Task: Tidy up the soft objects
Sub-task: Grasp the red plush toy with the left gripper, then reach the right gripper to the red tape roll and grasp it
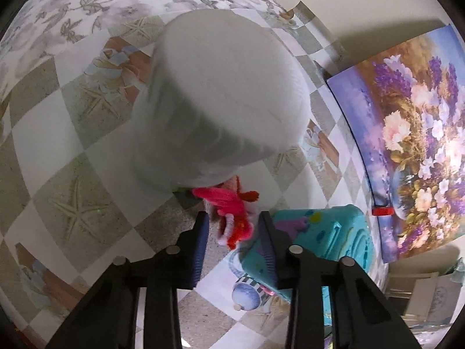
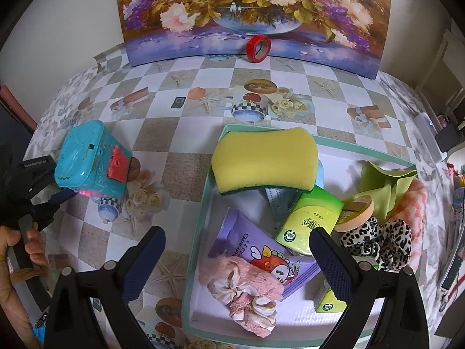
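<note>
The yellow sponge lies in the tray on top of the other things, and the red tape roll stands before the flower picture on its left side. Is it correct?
Not quite. The right wrist view shows the red tape roll before the flower picture right of its middle, not on its left side. The yellow sponge does lie in the tray on top.

A table (image 2: 186, 174) under a checkered cloth fills the scene, a flower painting (image 2: 252, 5) propped at its far edge against a plain cream wall (image 2: 72, 14).

Both grippers are black plastic with angular arms. The left gripper (image 1: 234, 226) has dark blue ribbed pads and round silver pins on its arms. The right gripper (image 2: 237, 257) has the same blue textured pads. At nine o'clock, small white lettering marks the black body.
</note>
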Demonstrator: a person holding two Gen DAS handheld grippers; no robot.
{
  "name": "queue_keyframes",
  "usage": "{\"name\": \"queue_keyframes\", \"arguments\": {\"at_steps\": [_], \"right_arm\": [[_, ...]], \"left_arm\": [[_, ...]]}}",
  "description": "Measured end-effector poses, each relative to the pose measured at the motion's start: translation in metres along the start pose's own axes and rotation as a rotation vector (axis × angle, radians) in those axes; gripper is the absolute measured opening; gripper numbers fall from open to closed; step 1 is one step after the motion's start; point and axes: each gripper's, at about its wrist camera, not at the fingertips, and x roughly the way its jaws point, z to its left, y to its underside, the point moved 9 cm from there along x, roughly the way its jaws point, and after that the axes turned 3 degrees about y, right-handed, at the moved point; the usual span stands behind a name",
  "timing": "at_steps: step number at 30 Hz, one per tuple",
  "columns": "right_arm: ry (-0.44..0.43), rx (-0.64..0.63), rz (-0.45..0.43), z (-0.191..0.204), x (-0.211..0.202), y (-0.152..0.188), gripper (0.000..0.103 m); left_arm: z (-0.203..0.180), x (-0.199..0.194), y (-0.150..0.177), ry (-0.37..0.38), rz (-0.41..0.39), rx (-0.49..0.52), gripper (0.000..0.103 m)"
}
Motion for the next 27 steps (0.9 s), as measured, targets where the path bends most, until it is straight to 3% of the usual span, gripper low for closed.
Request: {"name": "queue_keyframes", "arguments": {"at_steps": [1, 2, 15, 23, 27], "right_arm": [[-0.001, 0.002, -0.001, 0.000, 0.000, 0.000, 0.101], [-0.001, 0.003, -0.001, 0.000, 0.000, 0.000, 0.101], [-0.001, 0.006, -0.018, 0.001, -0.003, -0.006, 0.101], [-0.002, 0.045, -0.106, -0.008, -0.015, -0.041, 0.101], [-0.012, 0.037, -0.161, -0.014, -0.025, -0.065, 0.101]], "left_arm": [[0.000, 0.001, 0.000, 0.012, 0.001, -0.010, 0.030], [0.004, -0.001, 0.001, 0.011, 0.001, -0.015, 0.014], [0.016, -0.020, 0.004, 0.023, -0.013, 0.010, 0.014], [-0.004, -0.057, 0.000, 0.006, -0.083, 0.138, 0.014], [-0.032, -0.072, -0.010, 0.004, -0.119, 0.255, 0.014]]}}
